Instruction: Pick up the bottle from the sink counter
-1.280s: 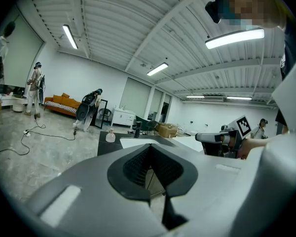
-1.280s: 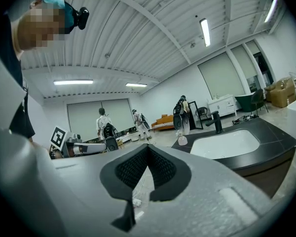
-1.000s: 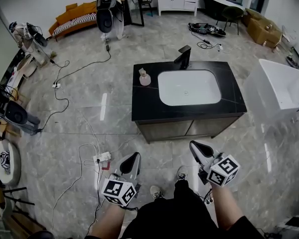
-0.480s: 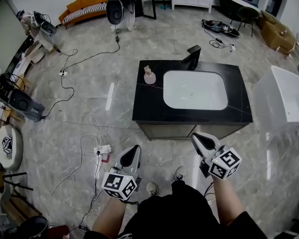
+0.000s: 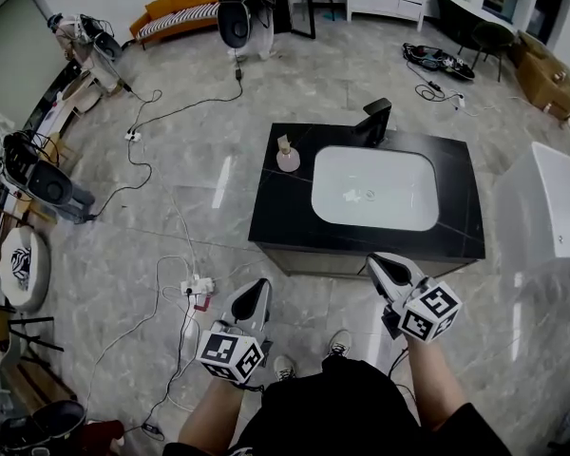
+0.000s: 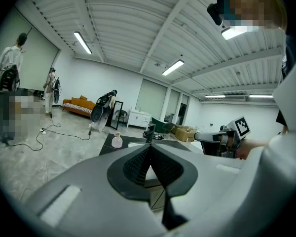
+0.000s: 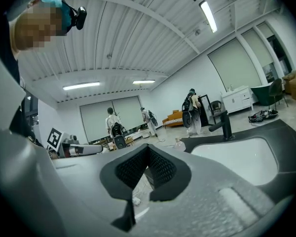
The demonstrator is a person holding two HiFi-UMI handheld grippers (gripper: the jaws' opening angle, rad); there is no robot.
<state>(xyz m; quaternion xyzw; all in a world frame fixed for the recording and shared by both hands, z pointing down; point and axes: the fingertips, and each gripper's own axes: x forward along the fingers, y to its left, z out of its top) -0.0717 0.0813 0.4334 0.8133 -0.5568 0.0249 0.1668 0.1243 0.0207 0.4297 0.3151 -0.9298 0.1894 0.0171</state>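
Head view: the bottle [image 5: 288, 157] is standing on the black table [image 5: 271, 218], just left of the sink basin [image 5: 375, 188]; the left claw [image 5: 258, 287] and right claw [image 5: 374, 263] are hovering off the table, on the basin's near side. Left gripper view: its jaws are pressing together, empty. Right gripper view: its jaws are likewise meeting, gripping nothing.

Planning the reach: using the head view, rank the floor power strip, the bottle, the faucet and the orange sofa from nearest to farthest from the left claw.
1. Power strip, on the floor just left of the left claw.
2. Bottle, on the counter, far left corner.
3. Faucet, behind the basin.
4. Orange sofa, by the far wall.
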